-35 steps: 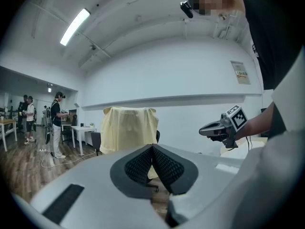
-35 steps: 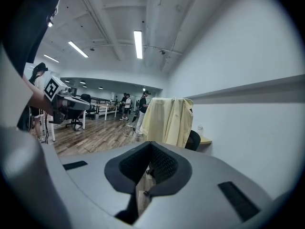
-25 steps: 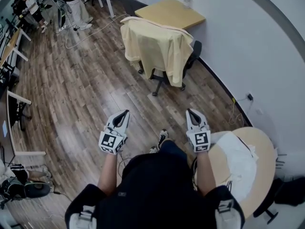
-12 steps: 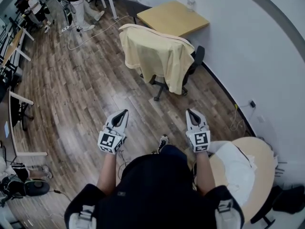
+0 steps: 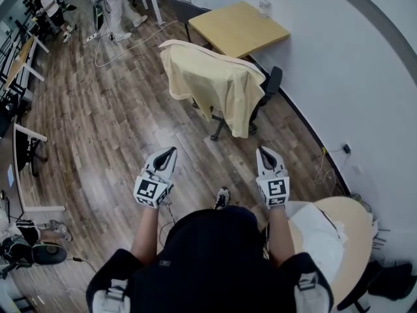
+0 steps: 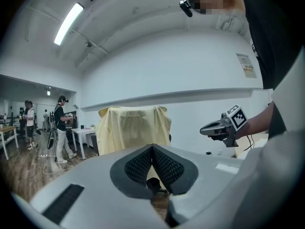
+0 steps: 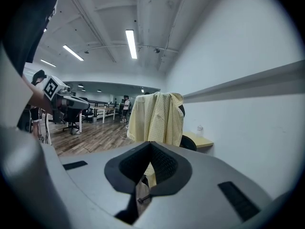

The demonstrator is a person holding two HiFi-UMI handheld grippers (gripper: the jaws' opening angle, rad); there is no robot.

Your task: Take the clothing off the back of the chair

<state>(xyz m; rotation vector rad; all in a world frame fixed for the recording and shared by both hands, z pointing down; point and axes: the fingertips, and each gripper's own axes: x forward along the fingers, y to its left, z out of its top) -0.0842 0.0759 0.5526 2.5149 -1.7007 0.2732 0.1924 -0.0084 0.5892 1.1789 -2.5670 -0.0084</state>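
We look down on a pale yellow garment (image 5: 208, 80) draped over the back of a black office chair (image 5: 269, 81). It hangs loose down both sides and hides the backrest. The chair stands upright on the wood floor (image 5: 98, 129), close to the white wall (image 5: 339, 64).

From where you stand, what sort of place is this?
Most likely an open office or lab workspace: a wheeled office chair draped with a yellow garment beside a wooden desk, a wood floor, and other people standing farther off.
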